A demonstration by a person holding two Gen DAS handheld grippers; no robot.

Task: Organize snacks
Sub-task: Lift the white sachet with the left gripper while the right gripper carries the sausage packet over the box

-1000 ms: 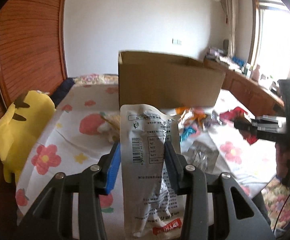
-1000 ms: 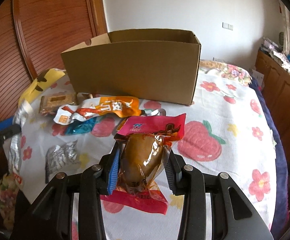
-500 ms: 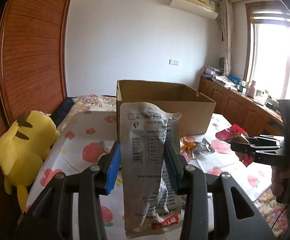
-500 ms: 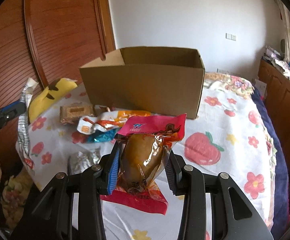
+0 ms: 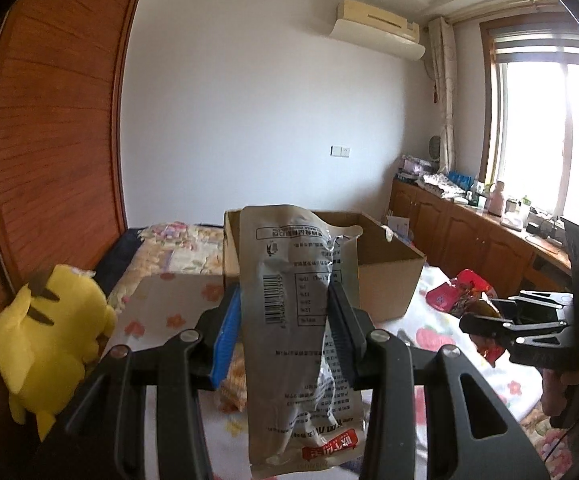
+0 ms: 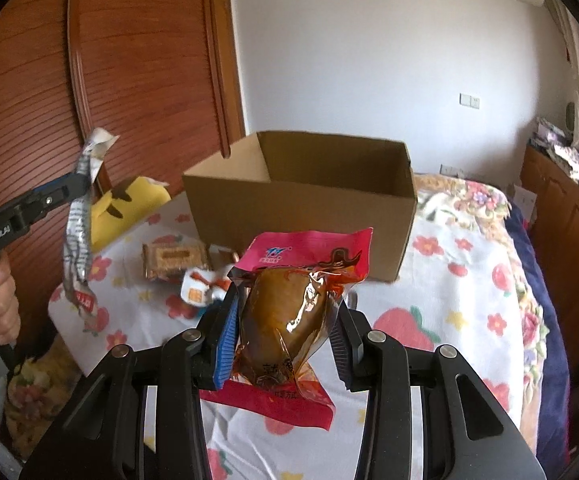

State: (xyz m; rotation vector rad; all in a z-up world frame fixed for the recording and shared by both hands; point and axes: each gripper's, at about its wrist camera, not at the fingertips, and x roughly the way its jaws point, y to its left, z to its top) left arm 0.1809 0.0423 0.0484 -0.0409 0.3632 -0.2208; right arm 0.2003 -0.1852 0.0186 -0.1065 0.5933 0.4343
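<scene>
The bed [image 6: 469, 280], spread with a flower-and-strawberry sheet, is carrying everything, and the open cardboard box [image 6: 301, 208] is sitting toward its far edge with its visible inner walls bare; its floor is hidden, so whether any snack is lying inside cannot be told. Judging by that, the sorting is looking barely under way. Both tools are hanging in the air on the near side of the box, each carrying a load. The left tongs [image 5: 285, 328] are pinching a silver-grey foil pouch [image 5: 301, 320] with a barcode and a red label at its lower end, held upright and well above the sheet. The right tongs [image 6: 285, 328] are clamping a vacuum-packed brown snack in a pink-red wrapper [image 6: 289, 312] around its bulging middle, also off the sheet. Neither packet is over the box opening yet. Still waiting on the bed, between the box's near wall and the near edge, are a biscuit pack [image 6: 173, 260] and an orange-and-white packet [image 6: 201, 286] just beside it. A yellow plush toy [image 5: 49, 340] is resting at the bed's left edge.
</scene>
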